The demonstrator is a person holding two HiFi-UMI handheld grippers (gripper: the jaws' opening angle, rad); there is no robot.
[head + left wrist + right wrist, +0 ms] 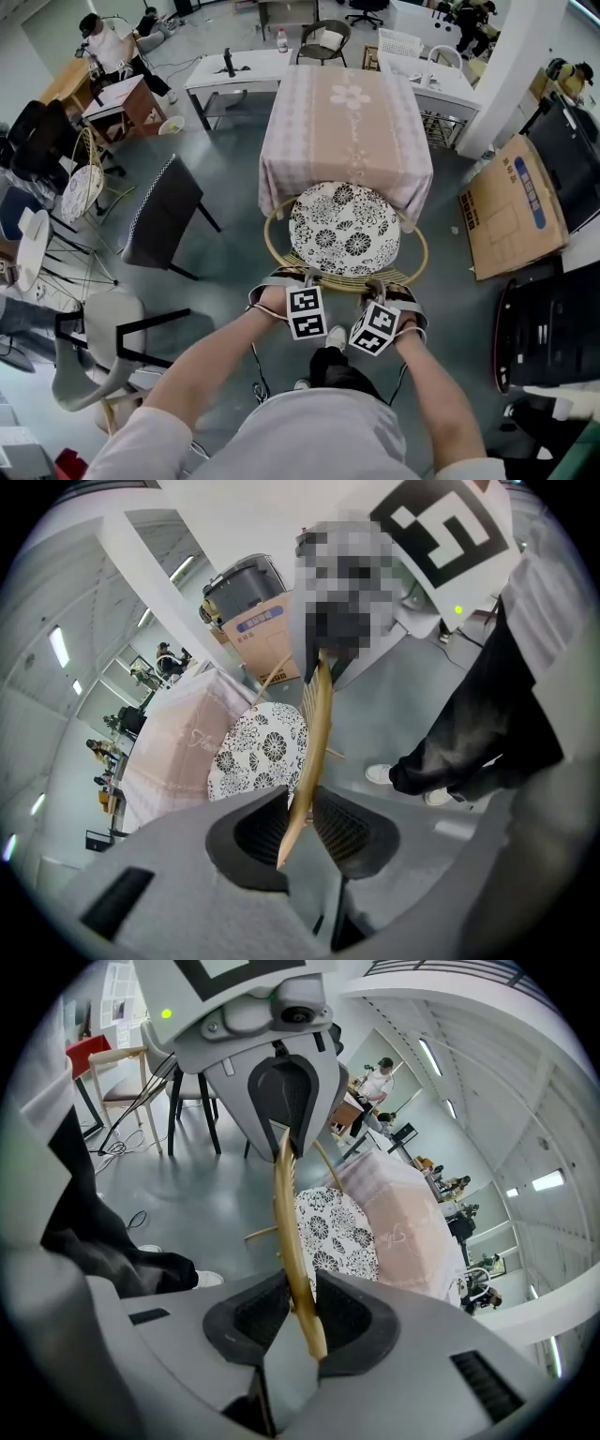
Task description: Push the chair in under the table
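Chair: round rattan frame with a black-and-white floral cushion. It stands on the grey floor at the near side of the table. From the head view the cushion's far edge reaches the hanging hem of the pink tablecloth, while most of the seat is out from under it.

Left gripper: at the chair's near rim, left of the middle. In its own view the left gripper has its jaws partly closed, with the ribbed pads pressed on either side of the thin rattan back hoop. The hoop rises from between the pads towards the cushion.

Right gripper: at the chair's near rim, right of the middle and just beside the left one. In its own view the right gripper is likewise clamped on the rattan hoop, which passes upright through the narrow gap between the pads.

Both marker cubes sit on the near side of the chair, with the person's forearms behind them.

Dark upholstered chair: left of the rattan chair and apart from it.

Flattened cardboard box: right of the rattan chair, on the floor.

White desks: on the far side of the rattan chair, beyond the table.

Person's white shoe: on the near side of the rattan chair, below the cubes.
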